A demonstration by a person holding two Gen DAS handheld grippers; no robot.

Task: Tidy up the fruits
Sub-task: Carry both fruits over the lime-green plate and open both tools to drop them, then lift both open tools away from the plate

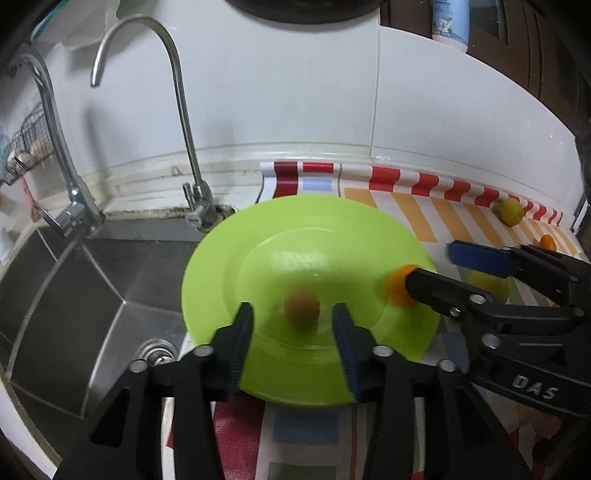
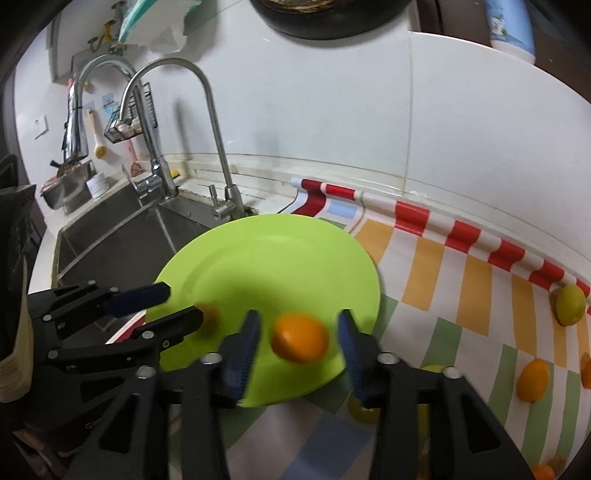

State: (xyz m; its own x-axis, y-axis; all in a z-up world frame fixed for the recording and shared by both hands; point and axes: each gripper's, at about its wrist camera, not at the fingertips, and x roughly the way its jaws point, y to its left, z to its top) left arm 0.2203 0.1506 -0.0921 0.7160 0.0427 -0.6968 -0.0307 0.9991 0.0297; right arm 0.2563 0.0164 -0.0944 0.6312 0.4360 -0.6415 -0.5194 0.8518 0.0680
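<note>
A lime-green plate (image 1: 258, 236) (image 2: 266, 251) lies on a striped mat beside the sink. My left gripper (image 1: 293, 325) is open over the plate, with a small orange fruit (image 1: 302, 307) between its fingers, not touching them. My right gripper (image 2: 299, 341) is open over the plate's right part, with a larger orange fruit (image 2: 300, 341) (image 1: 398, 290) between its fingers, blurred and apart from the pads. Each gripper shows in the other's view: the right (image 1: 428, 269), the left (image 2: 184, 304). A yellow-green fruit (image 1: 511, 211) (image 2: 570, 304) lies by the wall.
A steel sink (image 1: 92, 288) with two taps (image 1: 184, 122) lies left of the plate. More orange fruits (image 2: 532, 380) (image 1: 547, 242) lie on the mat (image 2: 443, 280) to the right. A yellow fruit (image 2: 360, 410) lies partly hidden under my right gripper. A white bottle (image 1: 451, 22) stands on the ledge.
</note>
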